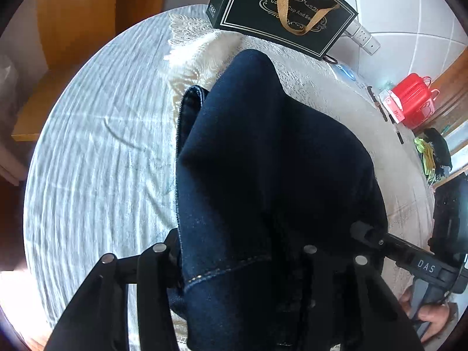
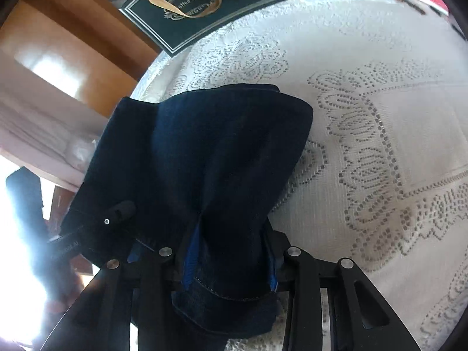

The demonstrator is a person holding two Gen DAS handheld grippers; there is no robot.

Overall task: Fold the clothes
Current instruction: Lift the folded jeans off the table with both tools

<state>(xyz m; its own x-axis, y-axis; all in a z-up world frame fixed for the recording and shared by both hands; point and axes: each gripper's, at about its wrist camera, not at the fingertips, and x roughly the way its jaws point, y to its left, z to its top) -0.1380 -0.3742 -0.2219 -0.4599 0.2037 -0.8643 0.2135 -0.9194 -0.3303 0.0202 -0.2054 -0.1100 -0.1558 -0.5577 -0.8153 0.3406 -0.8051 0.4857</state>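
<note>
Jeans (image 1: pixel 263 175): bunched, lifted off lace-covered surface (image 2: pixel 395 146), no neat fold visible yet. Your left gripper (image 1: pixel 234 263) and right gripper (image 2: pixel 228 263) jaws each part-closed, clamping denim. Folding mostly left.

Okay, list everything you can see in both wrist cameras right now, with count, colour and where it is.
jeans: one pair, dark blue denim, lifted over the bed, bunched between both grippers
lace cover: one, cream white, spread over the bed's right part
striped sheet: one, pale grey, on the bed left of the lace
gift box: one, black with gold print and a tan ribbon handle, at the bed's far edge
power strip: one, white, on the floor behind the box
red container: one, red, on the floor at far right
wooden furniture: brown, beyond the bed
left gripper: black, closed on the denim hem
right gripper: black, closed on the denim
hand: one, lower right, holding the right gripper's handle
</note>
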